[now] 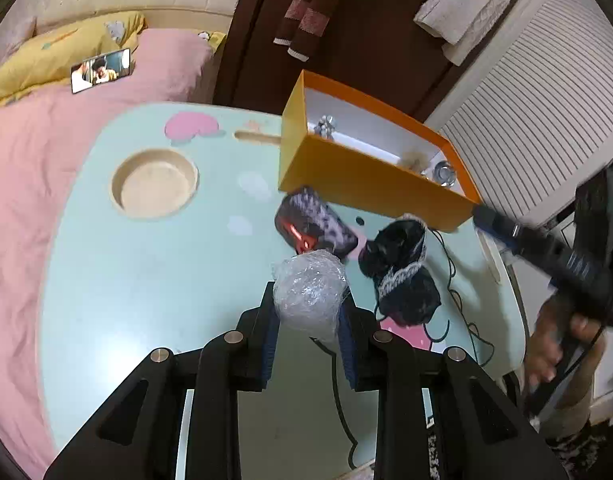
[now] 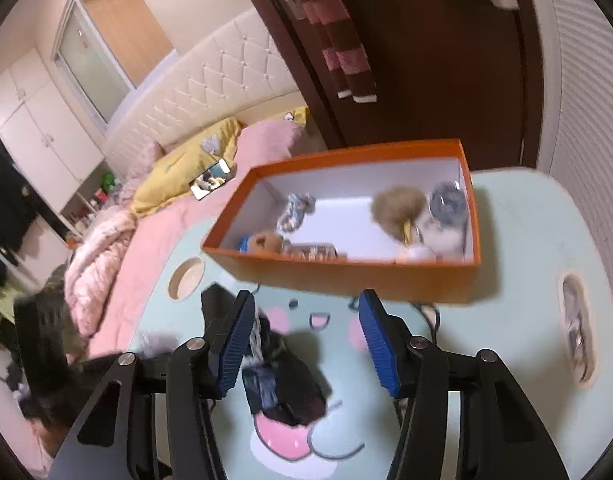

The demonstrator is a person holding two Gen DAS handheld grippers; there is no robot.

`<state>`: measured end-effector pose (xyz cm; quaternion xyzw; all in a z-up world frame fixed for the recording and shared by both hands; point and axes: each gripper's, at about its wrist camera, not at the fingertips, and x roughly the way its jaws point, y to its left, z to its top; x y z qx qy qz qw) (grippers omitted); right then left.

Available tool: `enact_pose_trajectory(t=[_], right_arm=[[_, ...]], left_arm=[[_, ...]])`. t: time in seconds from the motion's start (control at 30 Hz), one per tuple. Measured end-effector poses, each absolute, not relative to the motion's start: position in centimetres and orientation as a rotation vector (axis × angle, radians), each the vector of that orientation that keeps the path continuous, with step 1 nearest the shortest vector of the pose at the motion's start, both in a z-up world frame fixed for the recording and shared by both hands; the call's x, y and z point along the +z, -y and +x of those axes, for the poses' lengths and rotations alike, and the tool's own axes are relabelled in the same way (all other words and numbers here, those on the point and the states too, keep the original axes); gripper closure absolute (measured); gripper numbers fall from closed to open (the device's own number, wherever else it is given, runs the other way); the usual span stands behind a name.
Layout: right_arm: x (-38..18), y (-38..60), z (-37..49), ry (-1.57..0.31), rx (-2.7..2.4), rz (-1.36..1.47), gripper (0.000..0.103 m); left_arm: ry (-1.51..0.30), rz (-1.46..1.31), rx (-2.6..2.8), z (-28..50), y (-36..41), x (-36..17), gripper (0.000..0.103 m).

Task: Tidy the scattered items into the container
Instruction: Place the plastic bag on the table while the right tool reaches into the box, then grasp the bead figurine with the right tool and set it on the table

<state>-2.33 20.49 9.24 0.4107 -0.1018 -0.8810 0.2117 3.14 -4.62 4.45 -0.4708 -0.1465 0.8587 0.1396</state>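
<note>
My left gripper (image 1: 308,300) is shut on a ball of crumpled clear plastic wrap (image 1: 308,294) and holds it above the mint table (image 1: 146,280). Ahead of it lie a dark patterned pouch (image 1: 314,226) and a black knitted item (image 1: 402,276), in front of the orange box (image 1: 366,184). My right gripper (image 2: 306,340) is open above the black knitted item (image 2: 282,380), in front of the orange box (image 2: 346,272), which holds several small items. The right gripper also shows in the left wrist view (image 1: 482,214), close to the box's right corner.
A round cup recess (image 1: 154,184) is sunk into the table at the left. A thin black cable (image 1: 454,280) runs along the table's right side. A pink bed (image 1: 46,160) with a phone (image 1: 100,70) lies behind and left. A slatted wall (image 1: 546,100) stands at the right.
</note>
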Motion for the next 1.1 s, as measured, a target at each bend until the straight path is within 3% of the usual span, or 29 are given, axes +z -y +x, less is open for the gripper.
enact_pose_trajectory(t=[0.43, 0.53, 0.6, 0.67, 0.87, 0.93, 1.0, 1.1], right_arm=[[8.6, -13.3, -15.3, 0.237, -2.287, 1.407, 0.054], [7.4, -11.7, -18.0, 0.172, -2.269, 1.487, 0.052], [6.1, -11.2, -19.5, 0.186, -2.243, 1.553, 0.052], [5.1, -10.7, -20.4, 0.214, -2.237, 1.589, 0.052], [3.5, -9.1, -22.1, 0.157, -2.257, 1.653, 0.052], [2.9, -8.9, -22.2, 0.126, -2.269, 1.655, 0.057], [2.9, -8.8, -22.2, 0.061, -2.304, 1.638, 0.079], [2.7, -8.9, -22.2, 0.055, -2.280, 1.613, 0.086]], left_arm=[[0.399, -1.247, 2.541, 3.8, 3.5, 1.6, 0.074], [0.398, -1.197, 2.537, 4.1, 3.3, 1.6, 0.064], [0.426, -1.156, 2.541, 4.5, 3.3, 1.6, 0.038], [0.448, -1.126, 2.549, 4.8, 3.4, 1.7, 0.026], [0.441, -1.093, 2.550, 5.0, 3.5, 1.5, 0.024], [0.433, -1.091, 2.551, 5.0, 3.5, 1.5, 0.024], [0.445, -1.089, 2.549, 5.1, 3.6, 1.4, 0.024], [0.473, -1.080, 2.540, 5.2, 3.8, 1.5, 0.024]])
